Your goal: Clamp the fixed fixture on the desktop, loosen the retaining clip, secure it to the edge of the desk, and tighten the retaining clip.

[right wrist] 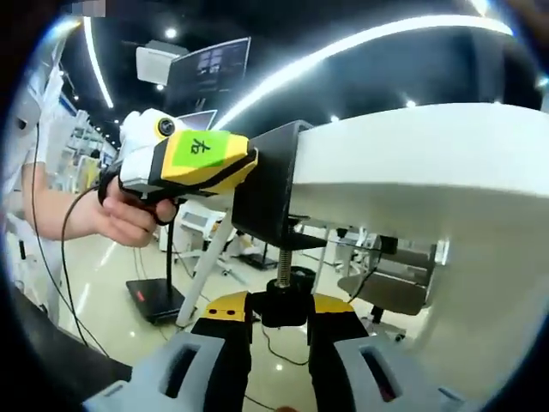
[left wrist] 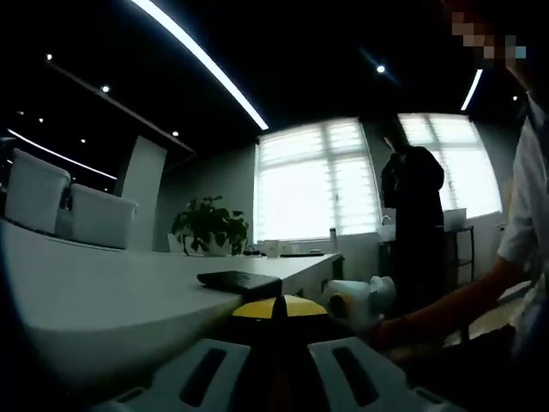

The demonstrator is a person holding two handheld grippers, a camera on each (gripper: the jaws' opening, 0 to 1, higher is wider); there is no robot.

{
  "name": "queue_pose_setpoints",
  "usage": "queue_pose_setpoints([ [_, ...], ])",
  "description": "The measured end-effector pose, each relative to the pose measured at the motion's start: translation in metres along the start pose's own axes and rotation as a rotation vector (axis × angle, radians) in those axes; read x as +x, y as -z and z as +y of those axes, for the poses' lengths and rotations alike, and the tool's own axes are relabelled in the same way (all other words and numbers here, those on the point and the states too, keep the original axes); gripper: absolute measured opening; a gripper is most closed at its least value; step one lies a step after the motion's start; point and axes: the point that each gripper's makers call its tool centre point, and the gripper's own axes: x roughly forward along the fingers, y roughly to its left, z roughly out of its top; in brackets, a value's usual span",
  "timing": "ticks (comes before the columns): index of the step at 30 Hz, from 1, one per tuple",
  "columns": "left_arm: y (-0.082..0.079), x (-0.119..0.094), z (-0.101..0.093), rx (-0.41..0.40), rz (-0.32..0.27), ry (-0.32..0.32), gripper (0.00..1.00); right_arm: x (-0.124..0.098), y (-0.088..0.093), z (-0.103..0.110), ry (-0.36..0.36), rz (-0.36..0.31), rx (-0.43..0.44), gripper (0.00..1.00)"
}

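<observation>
A black clamp fixture (right wrist: 268,184) sits over the edge of the white desk (right wrist: 412,163). Its top plate (left wrist: 238,281) lies flat on the desk top (left wrist: 103,292). Below the desk its threaded screw (right wrist: 283,268) ends in a black knob (right wrist: 283,307). My right gripper (right wrist: 281,309) is shut on that knob, one yellow-tipped jaw on each side. My left gripper (right wrist: 193,163), yellow and white with a green label, presses against the fixture's upright side. Its yellow jaw tips (left wrist: 279,309) stand together at the desk edge, shut on the fixture. The right gripper (left wrist: 360,299) shows below the edge.
A potted plant (left wrist: 210,227) and small items stand at the desk's far end. White chairs (left wrist: 39,193) line the far side. A person in dark clothes (left wrist: 416,215) stands by the windows. A hand (right wrist: 129,219) holds the left gripper. A black floor stand (right wrist: 159,296) sits beneath.
</observation>
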Motion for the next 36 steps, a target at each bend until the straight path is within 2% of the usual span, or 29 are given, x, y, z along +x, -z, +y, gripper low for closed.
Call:
queue_pose_setpoints([
  [5, 0.000, 0.000, -0.001, 0.000, 0.001, 0.001, 0.02, 0.000, 0.001, 0.003, -0.007, 0.007, 0.002, 0.24],
  [8, 0.001, 0.000, 0.000, 0.002, 0.004, -0.002, 0.02, -0.003, 0.007, 0.004, 0.031, 0.026, 0.050, 0.24],
  [10, 0.002, 0.000, 0.000, 0.002, 0.005, -0.002, 0.02, -0.008, 0.012, 0.007, 0.063, 0.041, 0.055, 0.29],
  [12, 0.001, 0.000, 0.000, -0.002, 0.004, 0.000, 0.02, -0.015, 0.016, 0.008, 0.130, 0.039, 0.069, 0.37],
  [13, 0.002, 0.000, -0.001, -0.001, 0.004, -0.001, 0.02, -0.013, 0.022, -0.004, 0.168, 0.036, 0.076, 0.42],
  [15, 0.002, 0.001, -0.001, 0.000, 0.004, 0.000, 0.02, -0.021, 0.027, 0.003, 0.225, 0.051, 0.059, 0.47],
  [16, 0.003, 0.001, -0.001, -0.001, 0.004, 0.000, 0.02, -0.022, 0.028, 0.004, 0.252, 0.054, 0.042, 0.47],
  [18, 0.004, 0.002, -0.001, -0.003, 0.006, -0.001, 0.02, -0.030, 0.027, 0.008, 0.353, 0.063, 0.022, 0.47],
  [20, 0.007, 0.002, -0.002, -0.002, 0.013, -0.002, 0.02, -0.037, 0.022, 0.007, 0.452, 0.036, 0.106, 0.48],
  [22, 0.008, 0.002, -0.002, 0.000, 0.017, -0.001, 0.02, -0.047, 0.019, 0.001, 0.565, 0.037, 0.134, 0.47],
  [23, 0.008, 0.002, -0.002, -0.002, 0.017, 0.000, 0.02, -0.050, 0.021, -0.001, 0.604, 0.059, 0.144, 0.46],
  [25, 0.008, 0.002, -0.001, -0.007, 0.015, 0.001, 0.02, -0.050, 0.020, 0.001, 0.624, 0.059, 0.177, 0.45],
  [29, 0.008, 0.002, -0.001, -0.004, 0.013, -0.002, 0.02, -0.045, 0.015, 0.002, 0.642, 0.064, 0.092, 0.45],
  [33, 0.009, 0.001, -0.001, 0.001, 0.019, 0.000, 0.02, -0.037, 0.011, -0.001, 0.655, 0.062, 0.043, 0.45],
  [36, 0.008, 0.001, -0.001, -0.006, 0.014, 0.003, 0.02, -0.033, 0.010, -0.009, 0.673, 0.060, 0.025, 0.40],
])
